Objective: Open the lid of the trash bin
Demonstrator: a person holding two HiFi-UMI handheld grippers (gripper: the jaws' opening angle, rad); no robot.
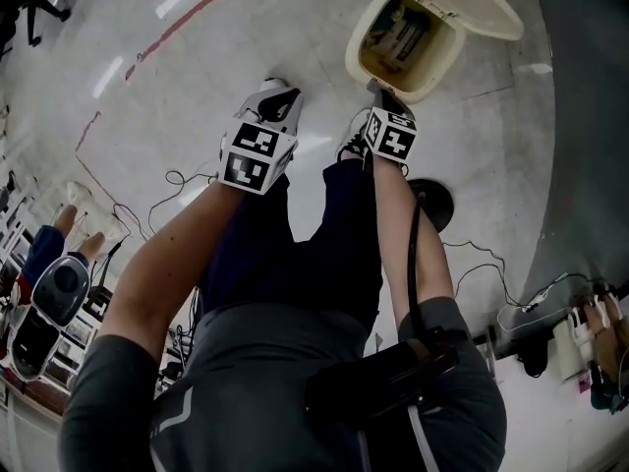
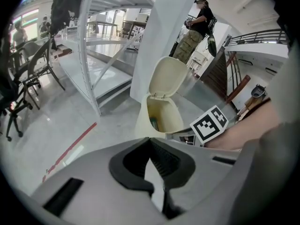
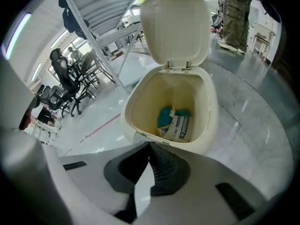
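Pale grey polished floor (image 1: 177,77) lies open on the left, crossed by one red line (image 1: 187,18). The left gripper (image 2: 150,142) has its jaws closed on nothing and hangs apart from the bin. The right gripper (image 3: 150,148), its jaws likewise pressed together and empty, sits just before the near rim of the one cream trash bin (image 3: 206,125). Its single lid (image 3: 174,27) stands raised, hinged at the far edge. Inside lie one teal object (image 3: 165,116) and one white carton (image 3: 179,128).

A grey shelving rack (image 2: 87,46) stands near office chairs (image 2: 29,71).
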